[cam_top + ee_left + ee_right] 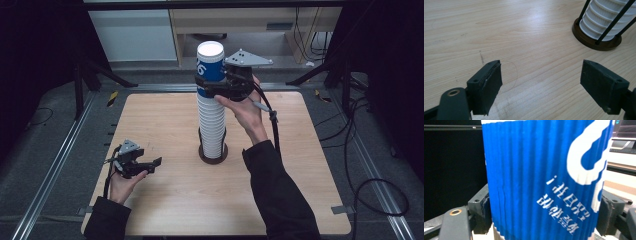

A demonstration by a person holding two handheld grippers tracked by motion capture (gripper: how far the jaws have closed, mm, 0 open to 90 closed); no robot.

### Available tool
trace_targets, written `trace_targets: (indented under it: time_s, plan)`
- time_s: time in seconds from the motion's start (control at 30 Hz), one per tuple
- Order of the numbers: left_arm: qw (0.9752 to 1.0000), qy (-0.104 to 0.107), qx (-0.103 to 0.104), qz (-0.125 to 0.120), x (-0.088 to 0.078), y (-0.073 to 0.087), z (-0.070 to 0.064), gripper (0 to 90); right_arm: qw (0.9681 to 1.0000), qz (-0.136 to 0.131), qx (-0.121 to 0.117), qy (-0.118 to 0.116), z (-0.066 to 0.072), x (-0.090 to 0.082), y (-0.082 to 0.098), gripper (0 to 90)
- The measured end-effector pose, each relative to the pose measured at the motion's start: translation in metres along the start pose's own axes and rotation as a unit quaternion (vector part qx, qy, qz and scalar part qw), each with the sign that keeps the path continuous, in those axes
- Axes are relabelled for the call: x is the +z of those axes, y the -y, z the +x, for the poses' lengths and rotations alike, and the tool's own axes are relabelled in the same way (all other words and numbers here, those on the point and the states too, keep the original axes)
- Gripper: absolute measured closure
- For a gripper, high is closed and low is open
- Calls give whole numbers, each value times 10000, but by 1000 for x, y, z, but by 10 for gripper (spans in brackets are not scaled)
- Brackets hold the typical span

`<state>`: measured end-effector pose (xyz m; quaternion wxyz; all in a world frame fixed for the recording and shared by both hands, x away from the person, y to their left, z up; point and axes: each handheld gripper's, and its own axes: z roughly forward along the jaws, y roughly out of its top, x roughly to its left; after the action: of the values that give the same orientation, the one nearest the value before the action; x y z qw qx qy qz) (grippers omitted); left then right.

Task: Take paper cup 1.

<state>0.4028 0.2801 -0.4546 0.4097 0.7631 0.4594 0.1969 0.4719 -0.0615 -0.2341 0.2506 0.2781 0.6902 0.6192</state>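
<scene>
A tall stack of white ribbed paper cups [211, 125] stands upside down in a holder with thin black rods and a dark round base [214, 159] at the table's middle. On top of the stack sits a blue cup [210, 67] with white print. My right gripper [210, 89] is shut on the lower part of that blue cup [541, 177], one pad pressing on each side. My left gripper [155, 164] rests low over the table's near left, open, nothing between its jaws [541, 75]. The left gripper view catches the stack [604, 17] and its base [594, 42] at upper right.
The wooden table [165, 200] has bare surface around the holder. Metal rails [50, 170] run along the floor on both sides, and black cables [370, 190] lie on the floor at right. A pale cabinet [135, 35] stands behind the table.
</scene>
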Motion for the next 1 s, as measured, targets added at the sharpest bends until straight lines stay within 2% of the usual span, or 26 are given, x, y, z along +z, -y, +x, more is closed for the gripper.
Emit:
trace_targets:
  time_s: [0.33, 0.53, 0.7, 0.77, 1.0]
  plan:
    - [10000, 0, 11, 7, 0, 0, 0, 169, 9999, -150, 15, 14, -1, -1, -17, 198]
    - [10000, -1, 5, 5, 0, 0, 0, 170, 9995, -319, 9, 5, -1, -9, -28, 197]
    - [10000, 1, -3, -11, -1, 0, 1, 170, 9990, -428, -94, 40, -3, -27, -35, 196]
    - [10000, -2, 1, -12, -1, 0, 1, 171, 9989, -405, -202, 141, -6, -39, -36, 196]
    - [10000, 0, 34, 9, -1, 0, -2, 172, 9986, -309, -227, 353, -19, -69, -21, 197]
